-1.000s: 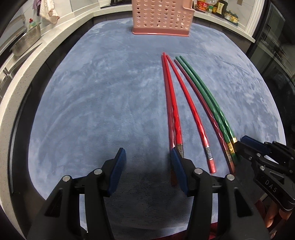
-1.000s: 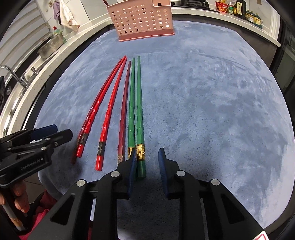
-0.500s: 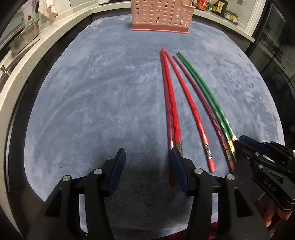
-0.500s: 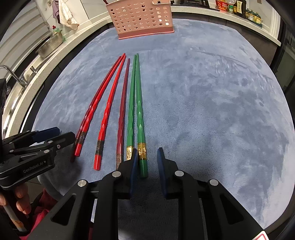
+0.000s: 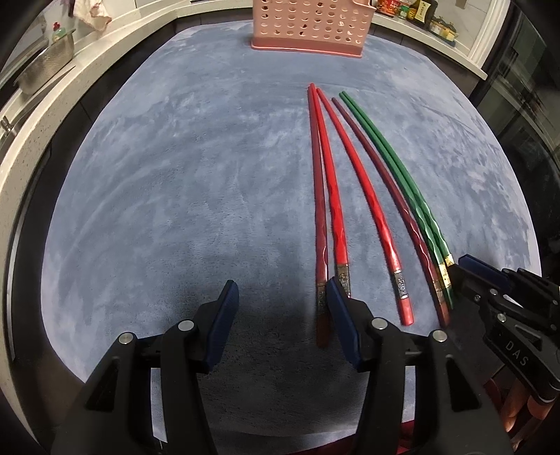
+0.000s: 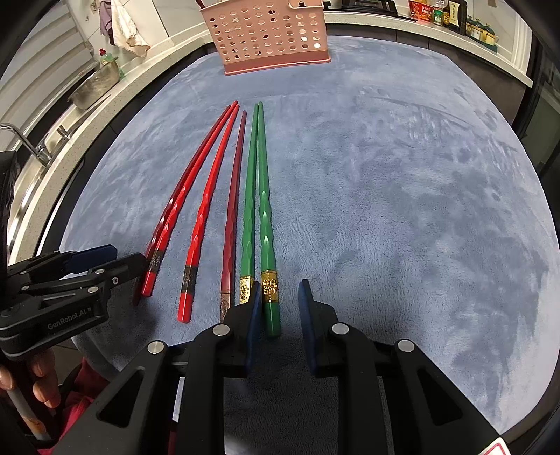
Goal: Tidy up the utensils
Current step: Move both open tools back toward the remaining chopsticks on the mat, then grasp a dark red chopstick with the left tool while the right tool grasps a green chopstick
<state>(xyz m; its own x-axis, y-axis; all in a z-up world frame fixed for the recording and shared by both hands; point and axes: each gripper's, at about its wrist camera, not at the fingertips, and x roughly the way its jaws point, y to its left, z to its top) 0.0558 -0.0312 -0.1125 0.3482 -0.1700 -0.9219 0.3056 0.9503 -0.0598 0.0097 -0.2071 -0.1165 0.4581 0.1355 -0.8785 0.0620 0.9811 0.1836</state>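
As the green chopsticks (image 6: 260,217) look thin and slippery, the released right tongs (image 6: 280,308) should grasp their gold-banded ends; left tongs (image 5: 280,315) released.

A home kitchen.
Shown by a long pale stone counter (image 6: 168,59), a shiny metal strainer bowl (image 6: 92,85), a curved silver tap (image 6: 24,140), small sauce bottles and jars (image 6: 444,12), and a pink plastic basket with round holes (image 6: 269,33).
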